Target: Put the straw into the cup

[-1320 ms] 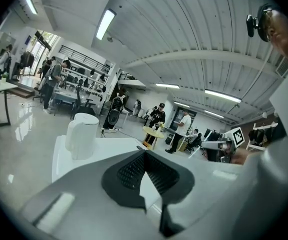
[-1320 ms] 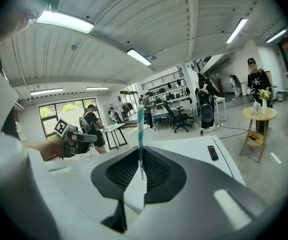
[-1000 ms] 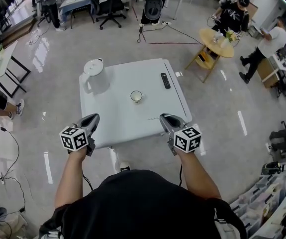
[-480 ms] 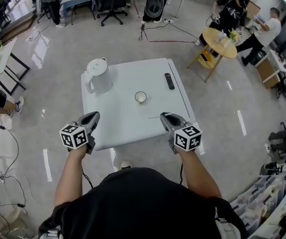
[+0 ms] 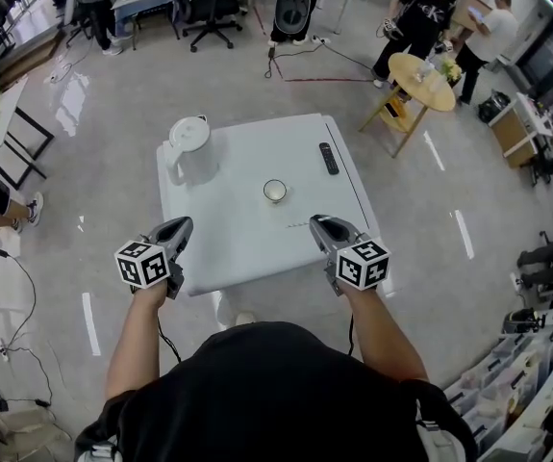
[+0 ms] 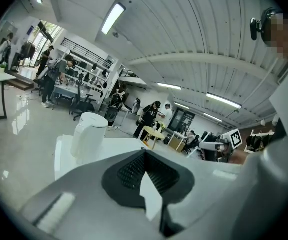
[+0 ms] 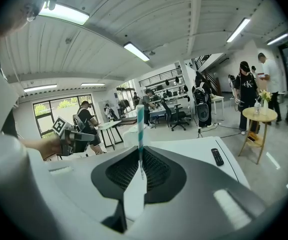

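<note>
Teal-and-white striped straw stands upright, pinched between the clenched jaws of the right gripper over the near edge of the white table. The cup sits mid-table, well apart from it. The left gripper is closed on nothing, with a white kettle beyond it.

Glossy grey floor — round wooden table beyond.

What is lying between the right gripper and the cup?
Only bare table, as the head view shows. The right gripper holds the straw; the cup stands apart from it.
</note>
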### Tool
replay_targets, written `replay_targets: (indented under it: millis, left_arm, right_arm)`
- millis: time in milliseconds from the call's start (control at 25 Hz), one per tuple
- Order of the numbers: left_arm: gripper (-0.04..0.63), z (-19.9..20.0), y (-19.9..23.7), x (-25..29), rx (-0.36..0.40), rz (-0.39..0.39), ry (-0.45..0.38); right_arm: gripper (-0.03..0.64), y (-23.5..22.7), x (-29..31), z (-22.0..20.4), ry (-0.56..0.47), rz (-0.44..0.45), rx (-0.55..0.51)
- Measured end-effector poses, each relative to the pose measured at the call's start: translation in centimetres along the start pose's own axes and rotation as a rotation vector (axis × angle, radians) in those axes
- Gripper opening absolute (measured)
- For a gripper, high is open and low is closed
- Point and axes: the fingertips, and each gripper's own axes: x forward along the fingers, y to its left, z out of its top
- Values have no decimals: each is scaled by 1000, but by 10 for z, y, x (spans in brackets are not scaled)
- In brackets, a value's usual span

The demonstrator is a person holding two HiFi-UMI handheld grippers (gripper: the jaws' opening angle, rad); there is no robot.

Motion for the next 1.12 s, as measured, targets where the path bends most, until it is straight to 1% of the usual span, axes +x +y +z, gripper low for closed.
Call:
replay_targets:
  millis: [200, 360, 560, 800, 1120]
  left_arm:
    - [0, 1, 0, -2, 37, -25, 14]
    - [0, 3, 0, -3, 47, -42, 7]
    - [0, 7, 1, -6, 73, -43, 5]
    - [0, 5, -1, -11, 62, -61, 11]
    - [0, 6, 1, -14, 40, -62, 7]
  right_arm:
    - [52, 3, 4, 1, -2, -10, 6]
    - [52, 4, 6, 0, -6, -17, 8]
    - [52, 6, 6, -1, -15, -23, 14]
    - [52, 6, 5, -6, -15, -31, 23]
    - [52, 5, 4, -10, -13, -38, 30]
